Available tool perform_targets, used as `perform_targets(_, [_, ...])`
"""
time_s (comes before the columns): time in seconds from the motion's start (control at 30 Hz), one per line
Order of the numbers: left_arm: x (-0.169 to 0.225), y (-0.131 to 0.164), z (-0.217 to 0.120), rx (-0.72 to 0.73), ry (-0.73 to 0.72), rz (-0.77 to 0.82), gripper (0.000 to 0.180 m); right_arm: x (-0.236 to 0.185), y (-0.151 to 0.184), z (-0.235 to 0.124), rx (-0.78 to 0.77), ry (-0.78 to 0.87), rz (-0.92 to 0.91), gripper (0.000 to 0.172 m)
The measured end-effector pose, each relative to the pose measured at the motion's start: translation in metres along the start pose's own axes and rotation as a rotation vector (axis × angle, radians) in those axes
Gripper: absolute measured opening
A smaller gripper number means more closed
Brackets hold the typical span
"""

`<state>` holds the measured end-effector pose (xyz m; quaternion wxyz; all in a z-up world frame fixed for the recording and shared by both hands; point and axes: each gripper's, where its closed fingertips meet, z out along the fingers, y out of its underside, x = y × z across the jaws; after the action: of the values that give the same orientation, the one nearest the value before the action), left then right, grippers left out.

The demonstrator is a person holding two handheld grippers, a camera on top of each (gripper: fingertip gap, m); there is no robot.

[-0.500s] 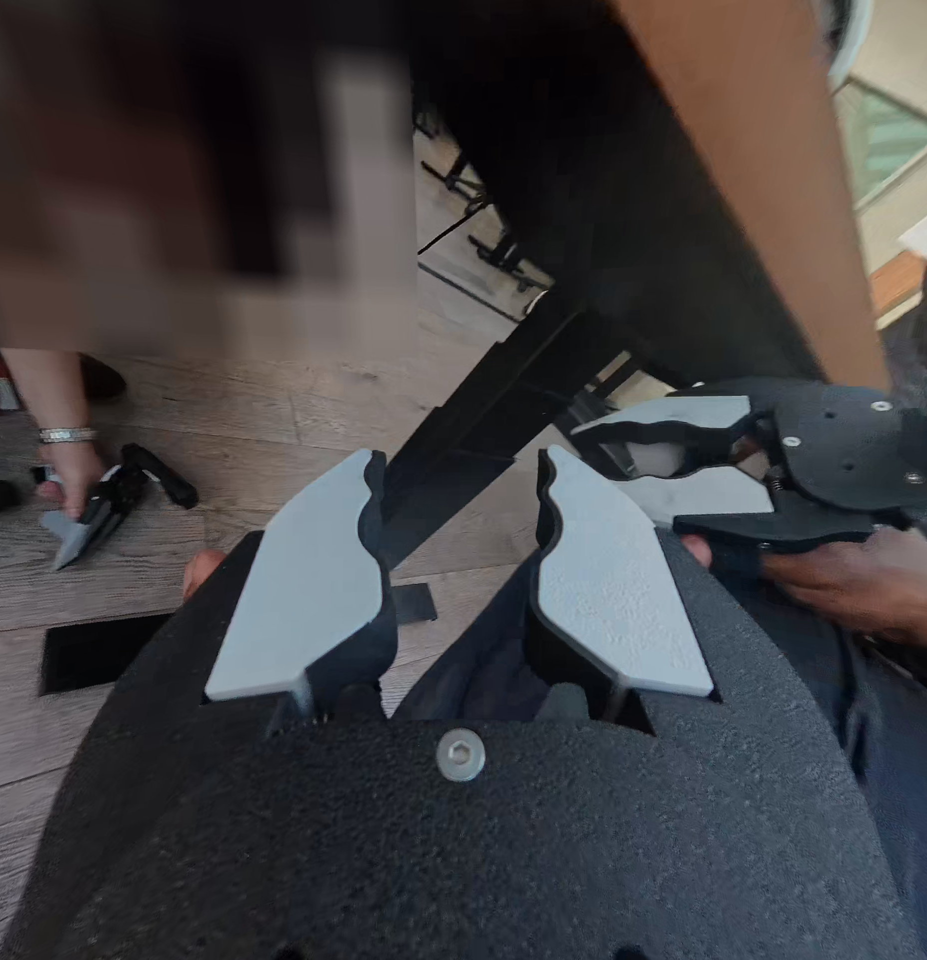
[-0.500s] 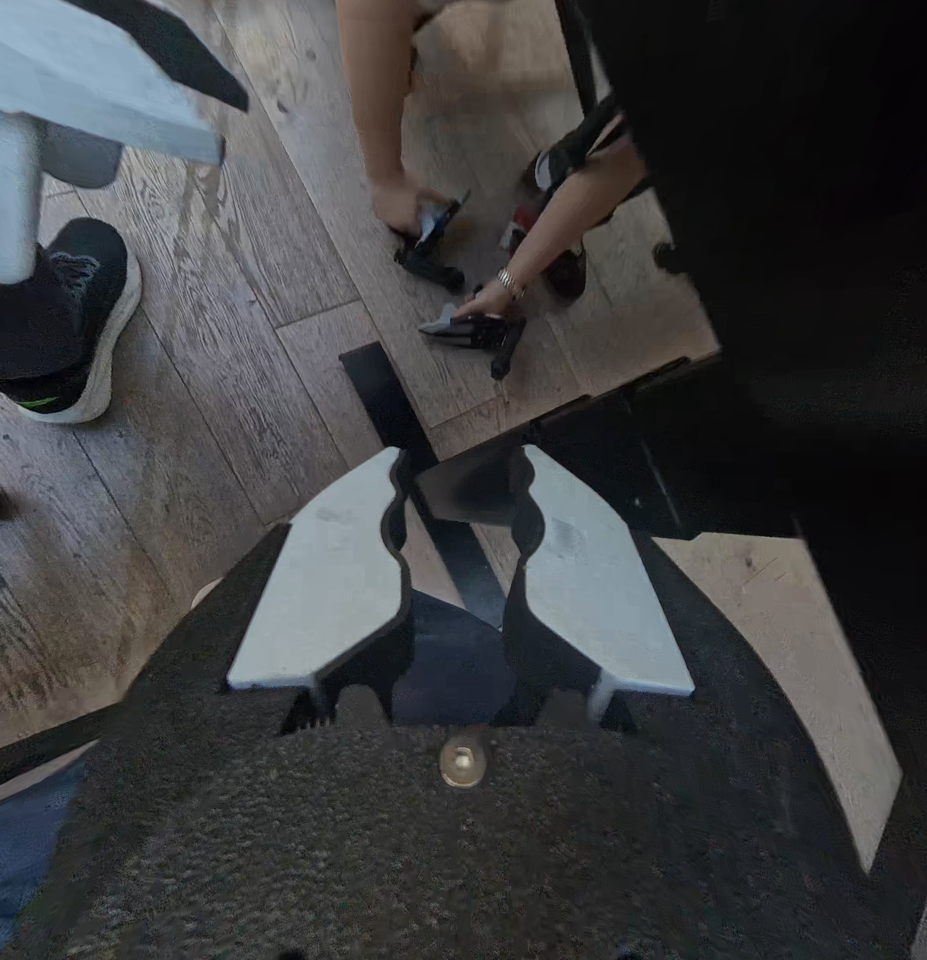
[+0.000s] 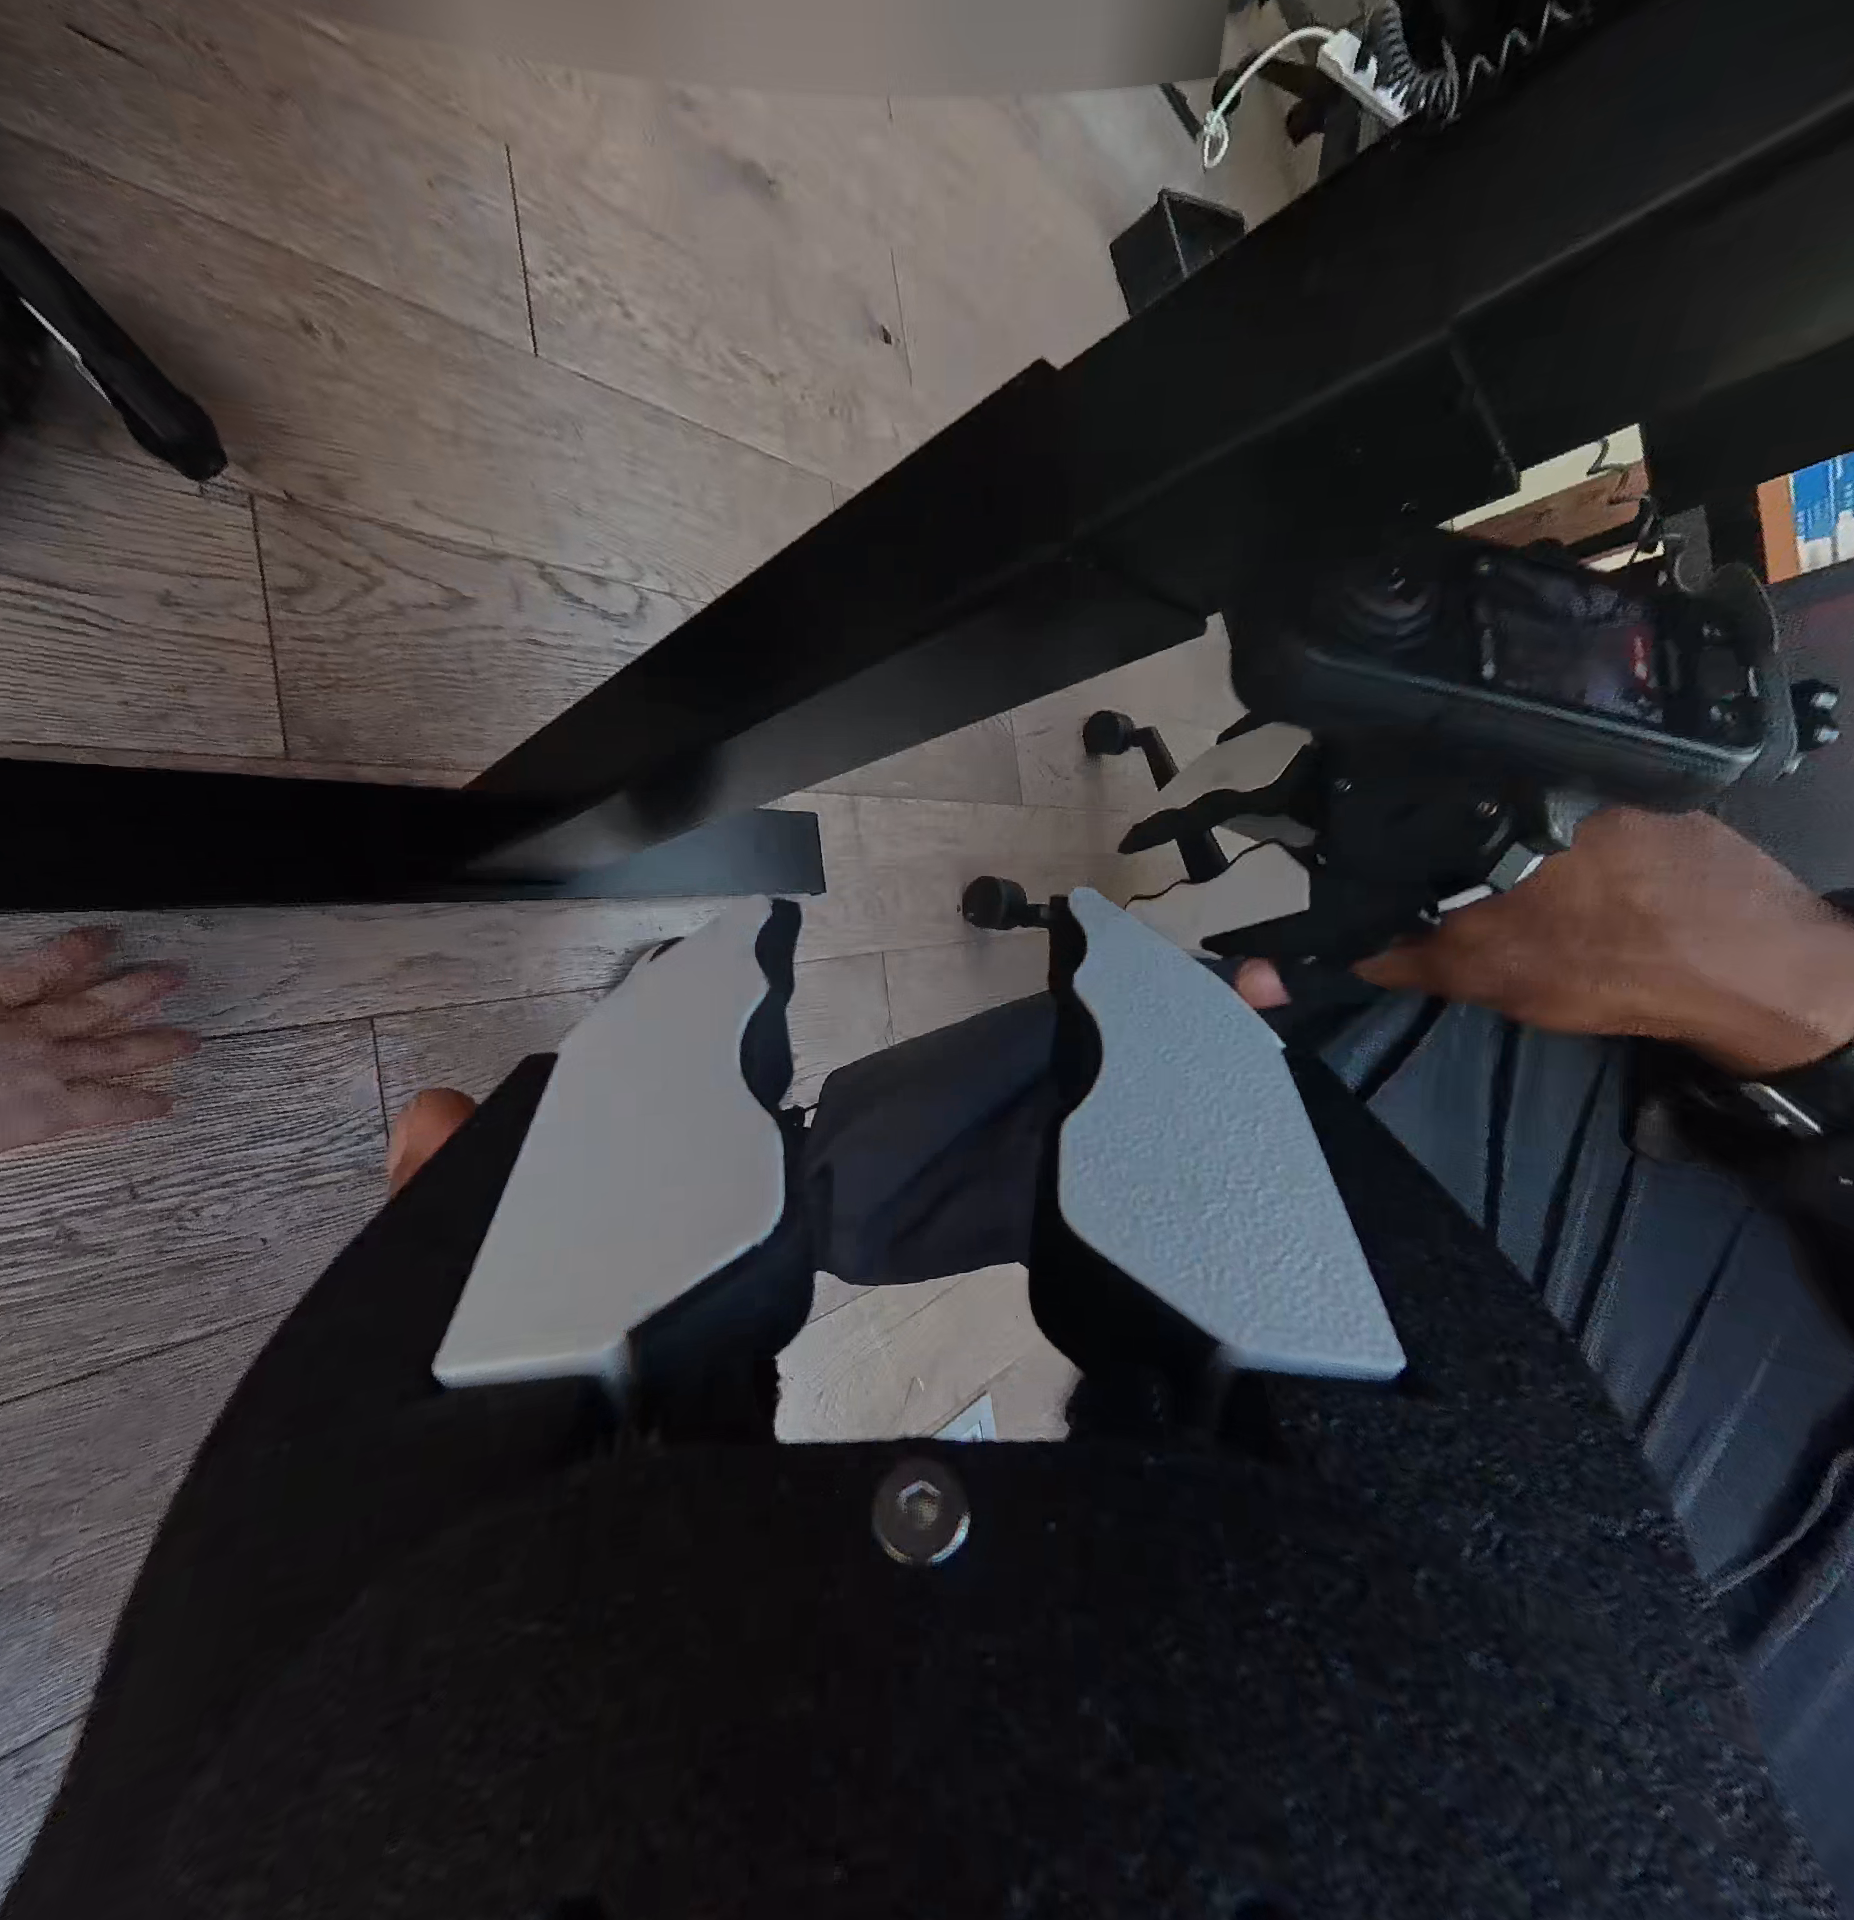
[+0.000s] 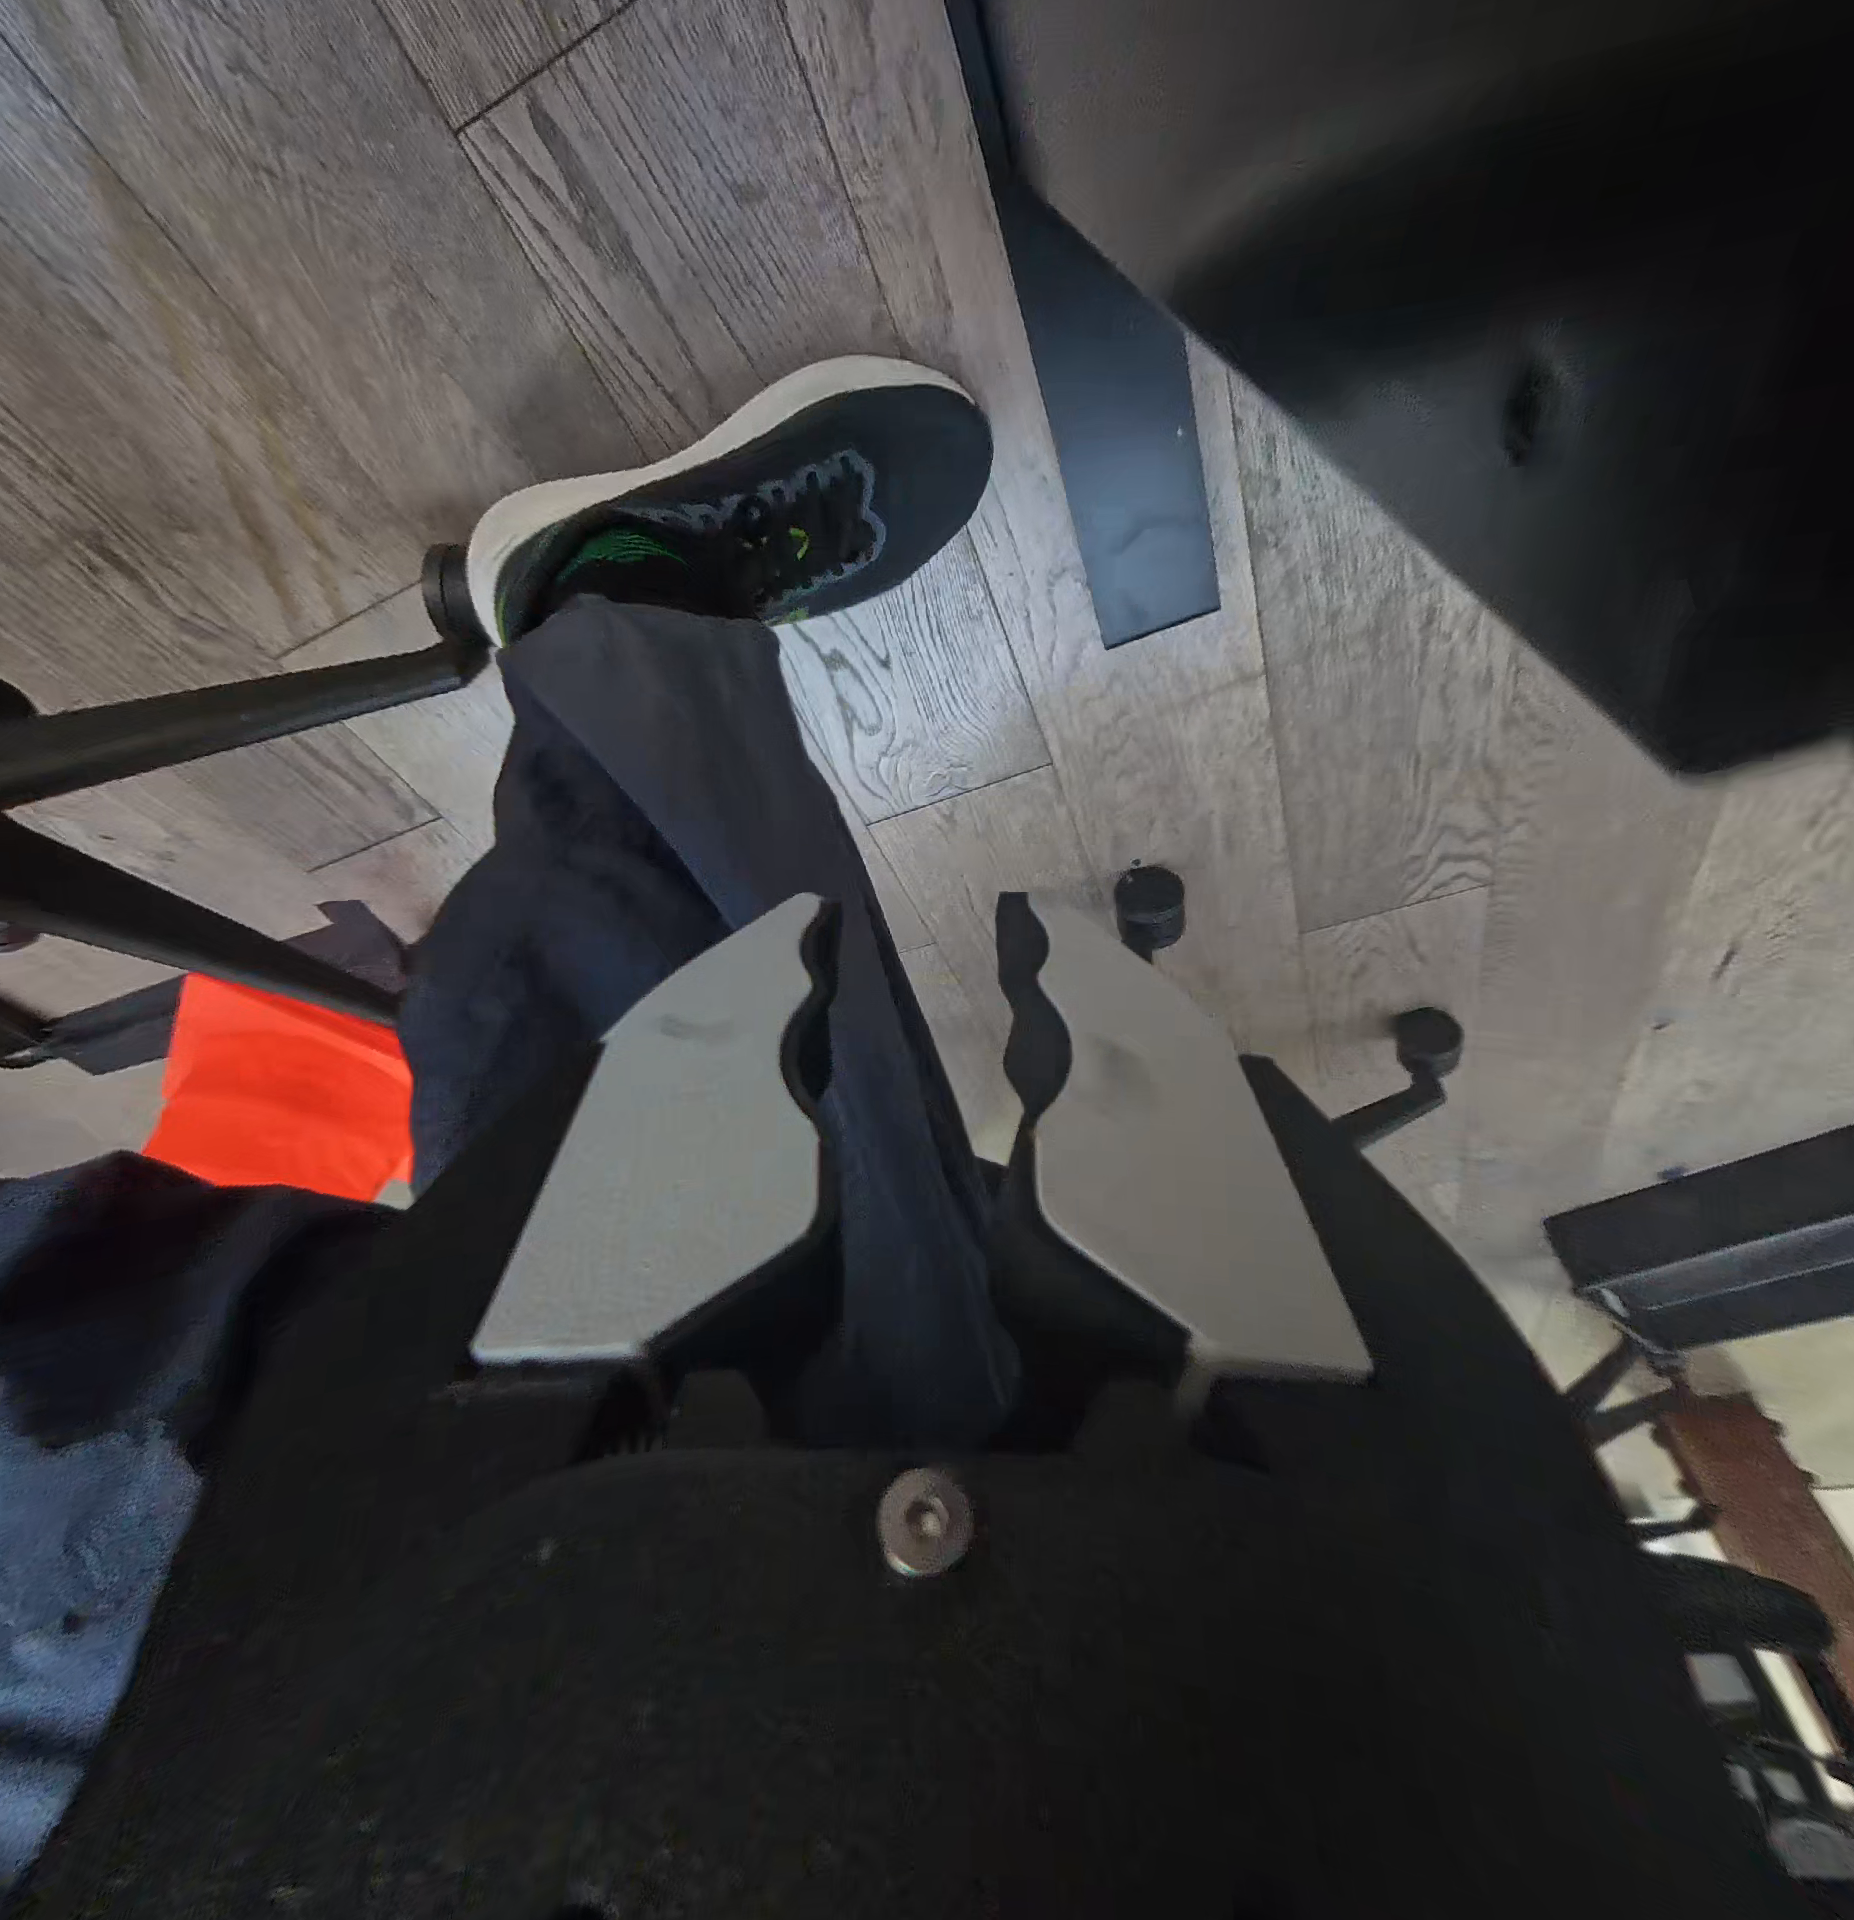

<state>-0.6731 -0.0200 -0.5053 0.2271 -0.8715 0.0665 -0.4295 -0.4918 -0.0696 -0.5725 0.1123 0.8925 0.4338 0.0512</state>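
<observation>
My view has swung away from the crouching person: my left gripper [image 3: 918, 920] now hangs spread and bare above the wood floor [image 3: 403, 436], near a black desk leg [image 3: 1006, 582] running diagonally. My right gripper [image 4: 907, 914] gapes, bare, over my trouser leg [image 4: 642, 810] and shoe [image 4: 757, 499].

Each claw, left [image 3: 918, 914] and right [image 4: 907, 909], is built with two pale grey fingers [image 3: 1203, 1174] edged by wavy black pads, set on a rough black body fixed by a silver hex screw [image 3: 920, 1512]. Dark navy trousers [image 4: 632, 831] and a black, white-soled, green-marked shoe [image 4: 757, 509] are worn.
</observation>
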Motion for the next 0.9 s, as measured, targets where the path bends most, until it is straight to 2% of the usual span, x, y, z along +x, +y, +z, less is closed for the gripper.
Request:
perform_targets(0.1, [0.007,-0.001,0.020,-0.073,0.031,-0.023,0.046,0.040,0.037,0.013,-0.055,0.080,-0.074,0.025])
perform_targets(0.2, [0.023,0.003,0.037,-0.150,0.075,-0.041,0.046,0.039,0.062,0.028,-0.162,-0.003,-0.060,0.024])
perform_targets(0.3, [0.045,0.008,0.048,-0.143,0.126,-0.058,0.046,0.039,0.074,0.036,-0.166,-0.030,-0.020,0.026])
perform_targets(0.43, [0.075,0.029,0.062,-0.190,0.194,-0.043,0.046,0.047,0.092,0.043,-0.156,-0.016,0.041,0.029])
perform_targets(0.67, [0.089,0.042,0.069,-0.205,0.211,-0.042,0.045,0.045,0.078,0.039,-0.051,0.002,0.075,0.030])
perform_targets(0.9, [0.086,0.042,0.061,-0.198,0.201,-0.041,0.045,0.037,0.068,0.038,-0.034,-0.001,0.047,0.030])
